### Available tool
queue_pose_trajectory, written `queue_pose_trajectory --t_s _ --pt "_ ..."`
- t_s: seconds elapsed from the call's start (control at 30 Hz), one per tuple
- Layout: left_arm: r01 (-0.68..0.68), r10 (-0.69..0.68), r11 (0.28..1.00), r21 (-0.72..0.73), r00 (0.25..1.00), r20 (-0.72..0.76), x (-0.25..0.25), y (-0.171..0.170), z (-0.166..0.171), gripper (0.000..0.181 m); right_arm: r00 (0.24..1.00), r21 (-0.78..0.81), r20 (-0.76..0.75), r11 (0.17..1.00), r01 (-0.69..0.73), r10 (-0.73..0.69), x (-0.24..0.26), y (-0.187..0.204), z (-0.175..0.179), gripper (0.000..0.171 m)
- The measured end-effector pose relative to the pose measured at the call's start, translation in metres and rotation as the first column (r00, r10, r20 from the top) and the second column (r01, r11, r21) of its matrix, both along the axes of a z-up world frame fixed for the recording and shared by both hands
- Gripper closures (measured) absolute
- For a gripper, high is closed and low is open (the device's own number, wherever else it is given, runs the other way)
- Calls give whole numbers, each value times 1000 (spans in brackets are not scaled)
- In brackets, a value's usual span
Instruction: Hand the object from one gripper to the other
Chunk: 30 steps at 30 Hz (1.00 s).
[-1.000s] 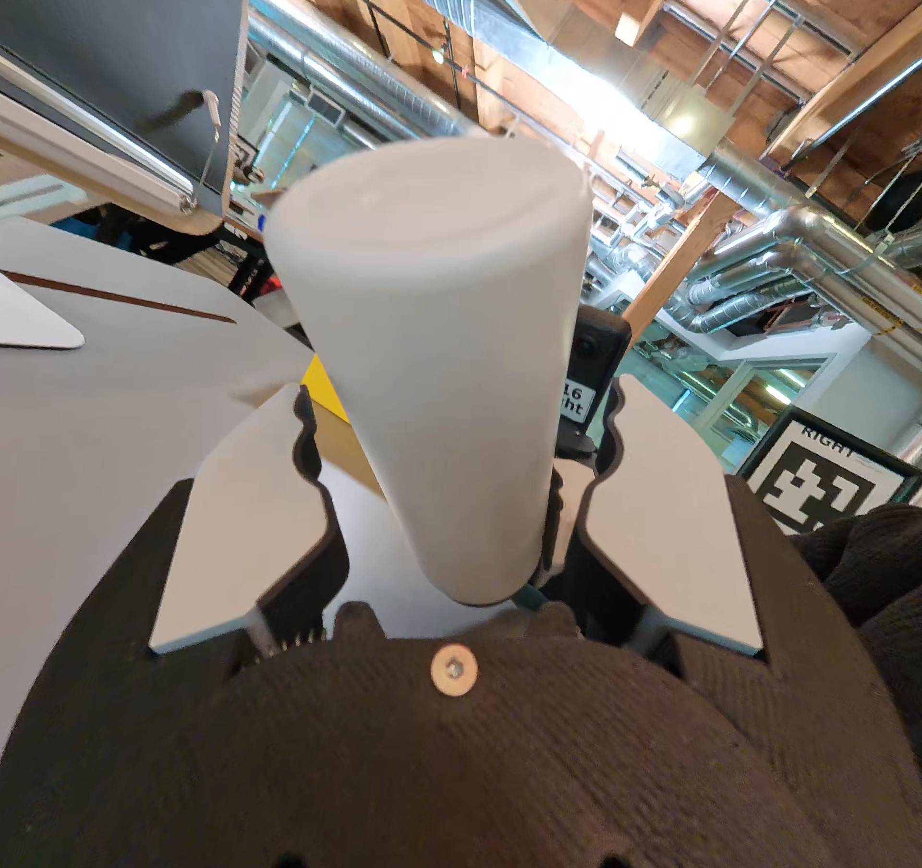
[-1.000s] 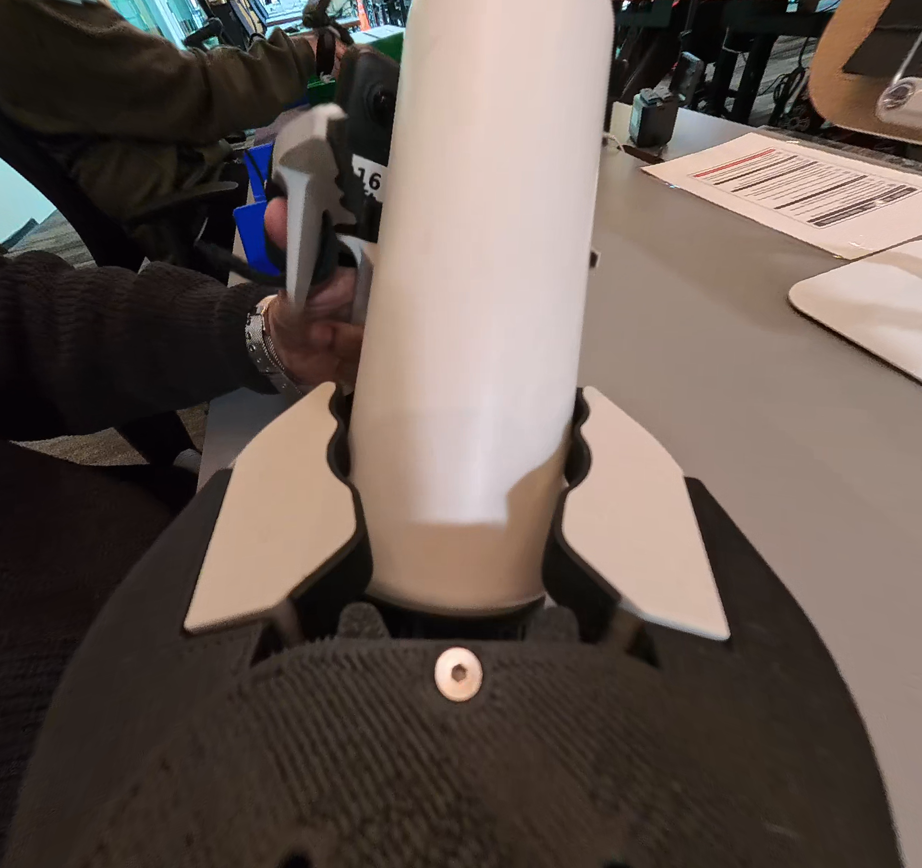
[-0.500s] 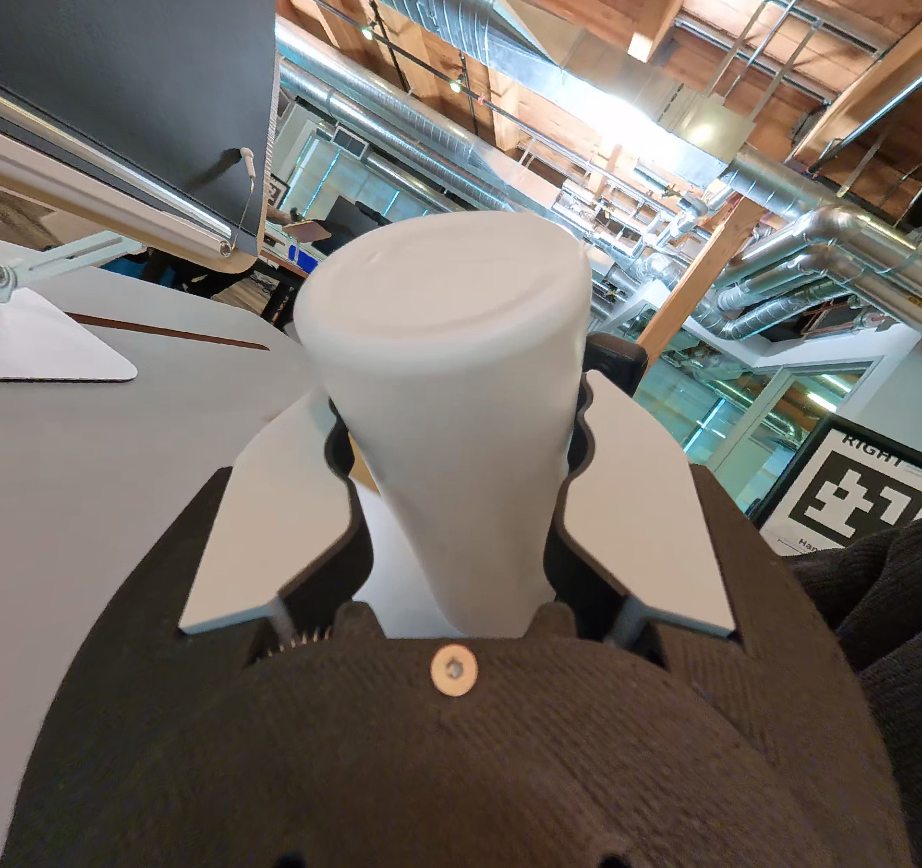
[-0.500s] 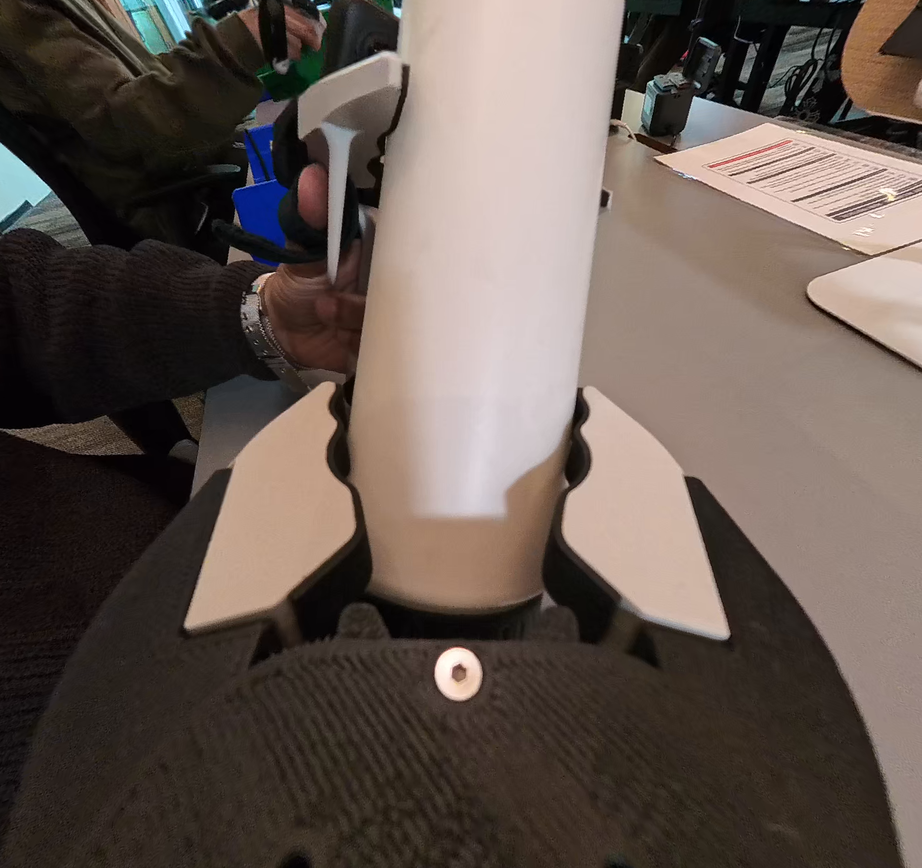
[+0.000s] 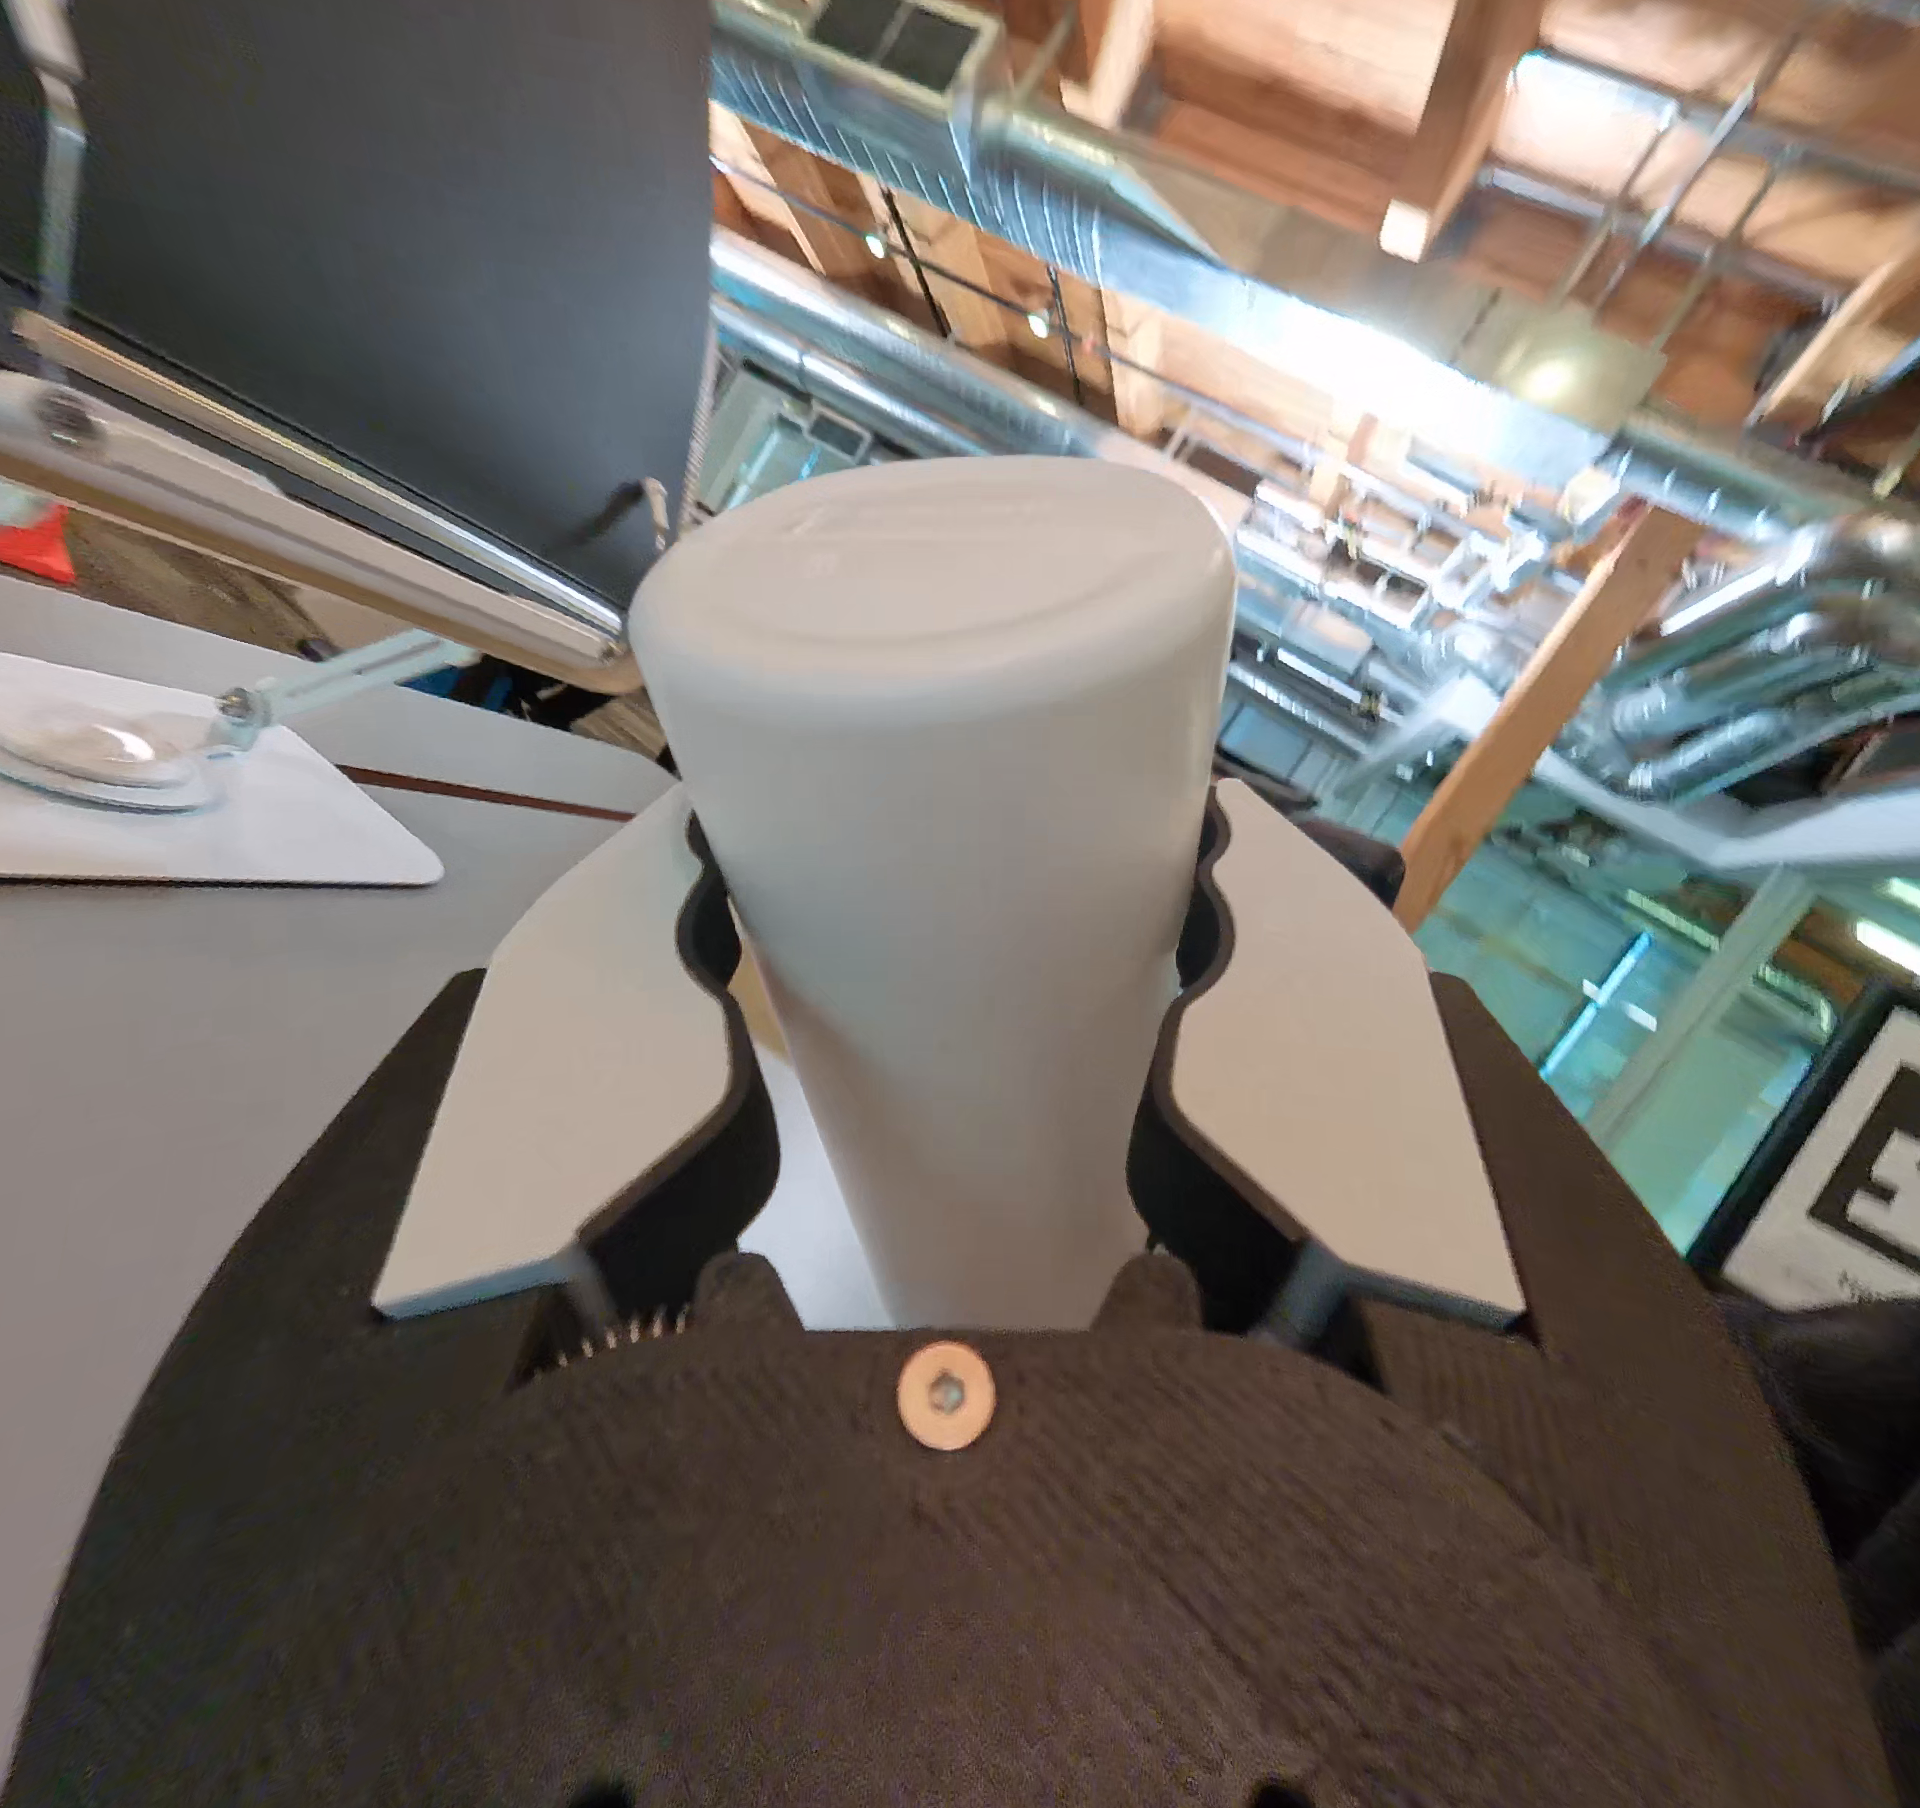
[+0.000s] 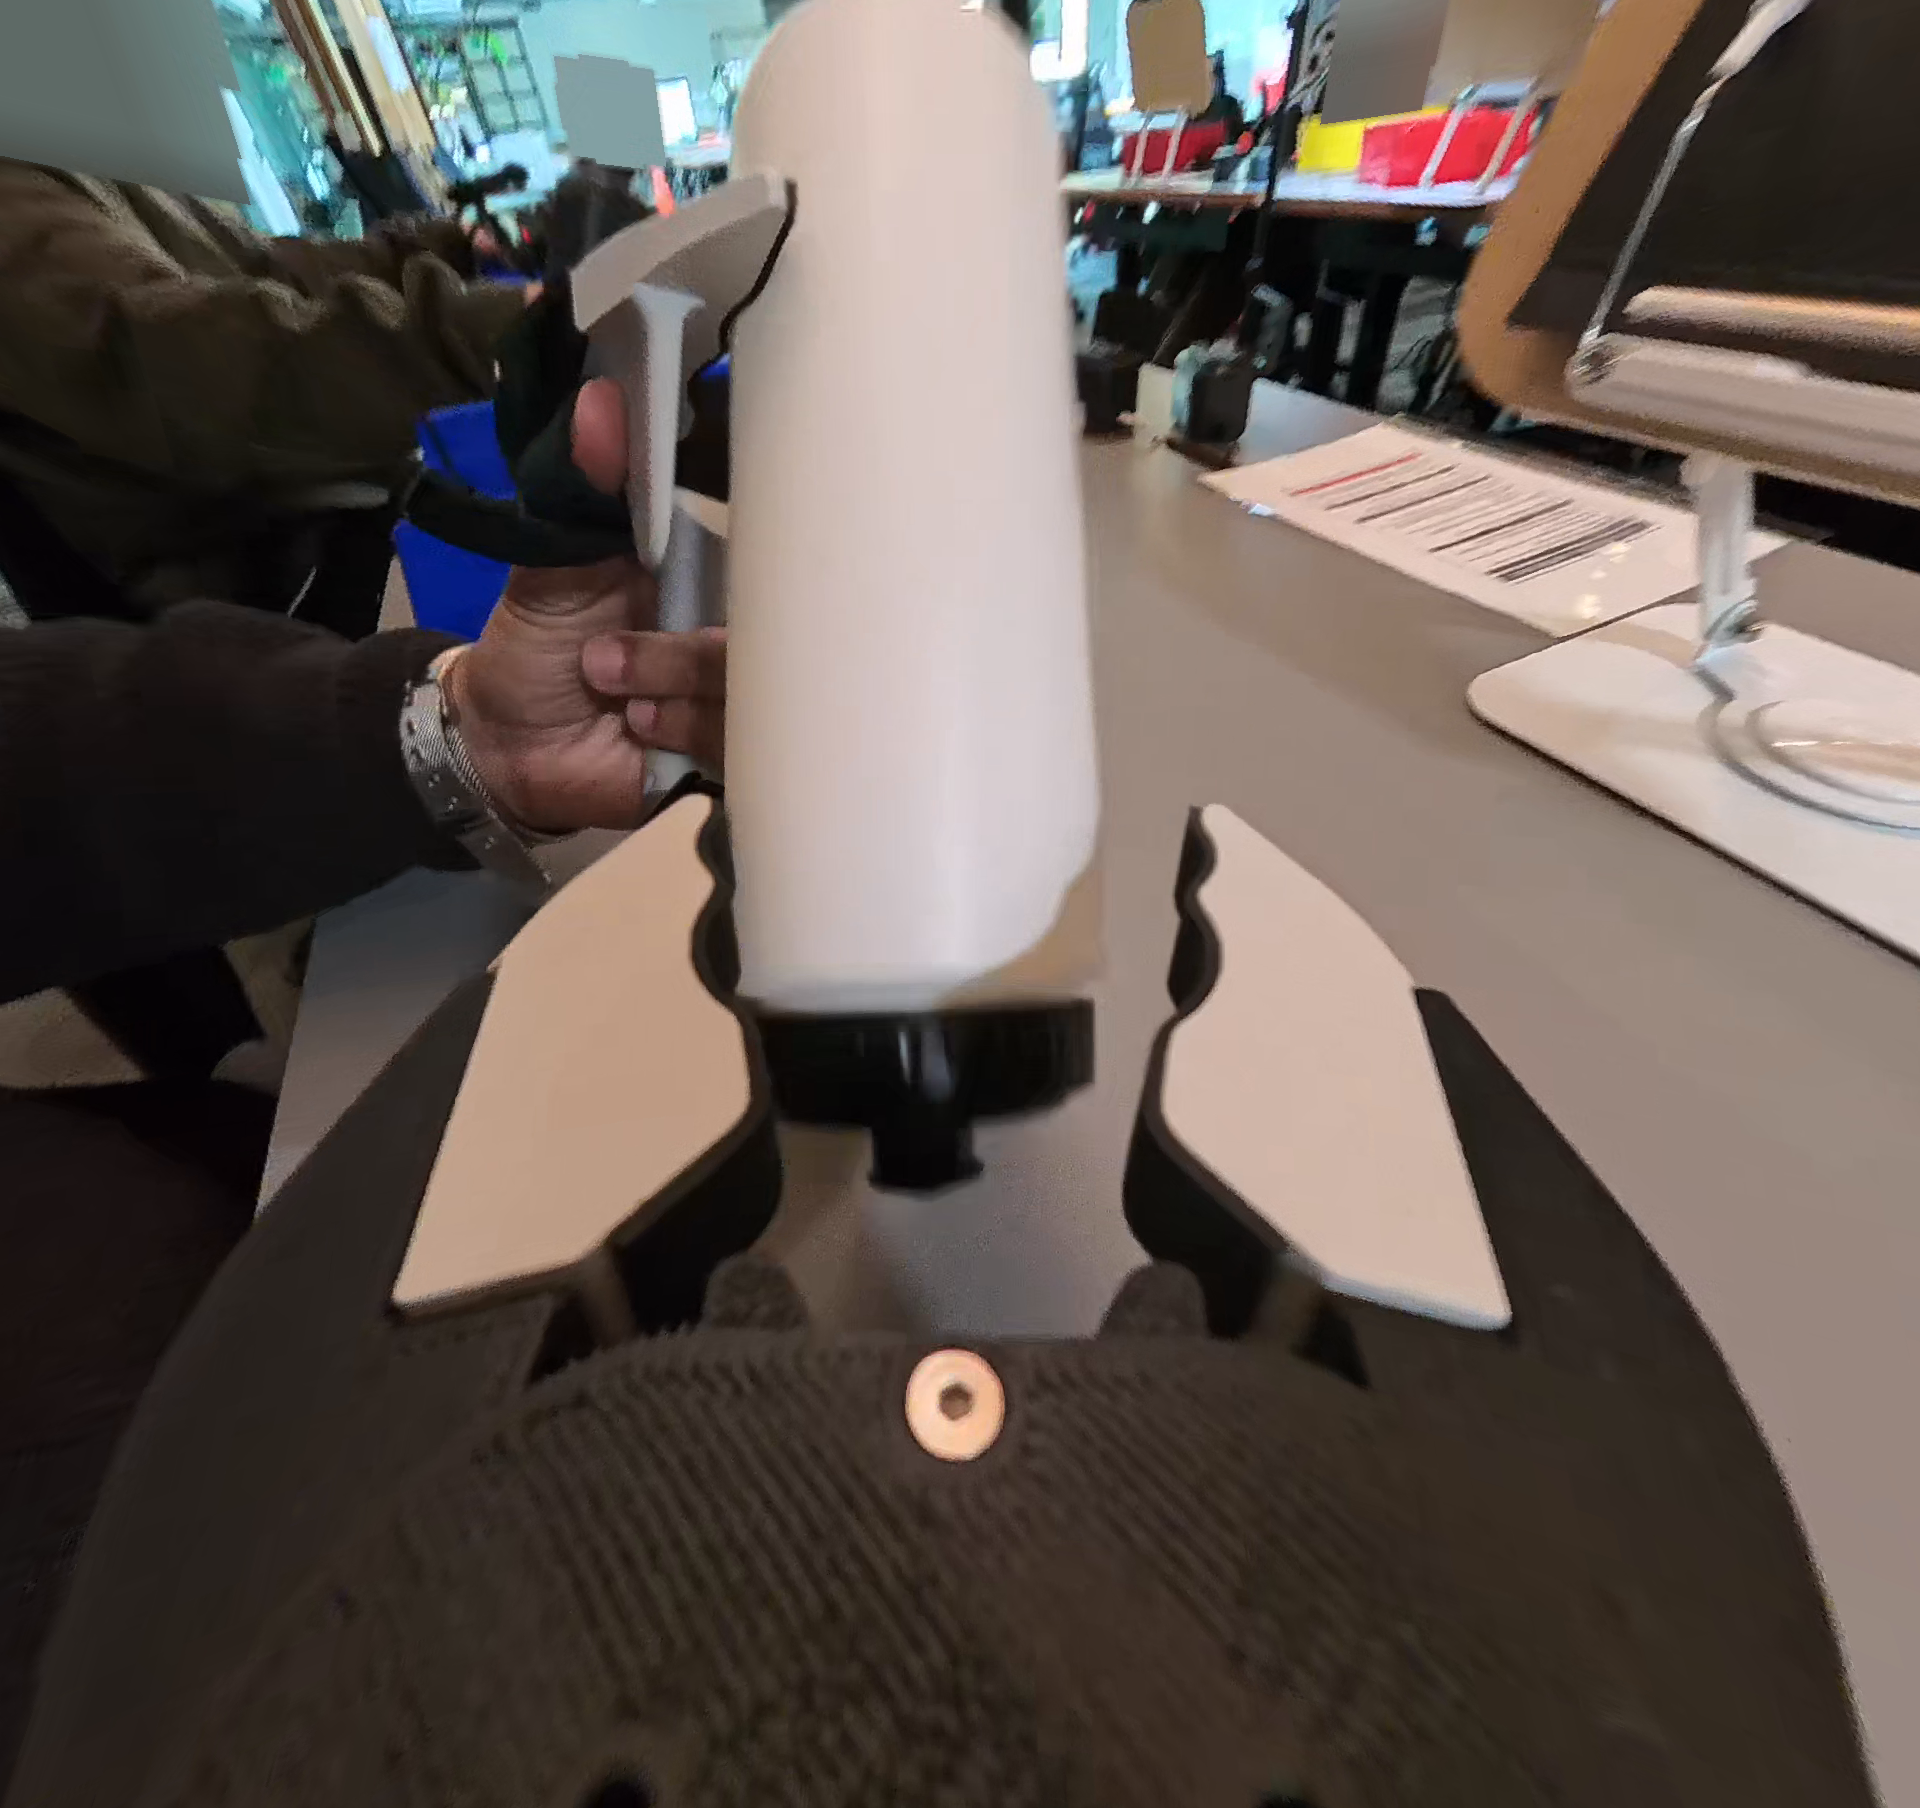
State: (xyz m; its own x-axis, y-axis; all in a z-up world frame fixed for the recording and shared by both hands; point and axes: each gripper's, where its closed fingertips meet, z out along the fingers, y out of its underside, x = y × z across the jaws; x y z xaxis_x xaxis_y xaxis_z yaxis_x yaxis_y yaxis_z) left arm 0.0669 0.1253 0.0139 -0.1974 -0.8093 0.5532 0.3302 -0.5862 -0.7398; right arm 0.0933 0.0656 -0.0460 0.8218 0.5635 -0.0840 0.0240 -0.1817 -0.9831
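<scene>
A tall white bottle (image 5: 935, 927) with a black cap (image 6: 925, 1062) is held above the grey table. My left gripper (image 5: 951, 813) is shut on the bottle's body, with the flat bottom end pointing away from the camera. In the right wrist view the bottle (image 6: 904, 511) stands cap-down between the spread fingers of my right gripper (image 6: 951, 823), which is open. The right finger is clear of the bottle; the left one is very close to it. One of the left gripper's fingers (image 6: 675, 272) presses the bottle's upper side, held by a hand (image 6: 561, 709).
The grey table (image 6: 1299, 823) carries a printed sheet (image 6: 1455, 522) and a monitor's white stand base (image 6: 1621, 719), also in the left wrist view (image 5: 208, 823). A dark monitor (image 5: 364, 200) stands at the left. Another person's sleeve (image 6: 208, 304) is behind. My right fingertips sit around 10 cm from my left ones.
My left gripper closed on the bottle. My right gripper opened its fingers and drew back, so the black cap now shows.
</scene>
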Motion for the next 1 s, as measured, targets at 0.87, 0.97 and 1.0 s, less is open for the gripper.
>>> queue_pose_trajectory --t_s 0.87,0.97,1.0 --pt "-23 144 908 -418 955 259 -29 33 9 94 820 26 -569 998 -62 65 -19 0 29 83" --pt "-6 129 909 -417 955 268 -27 30 9 94 827 37 -558 998 -59 70 -17 -3 33 83" --pt "2 119 913 -408 955 270 -27 29 10 94 832 43 -551 997 -58 72 -16 -4 34 84"
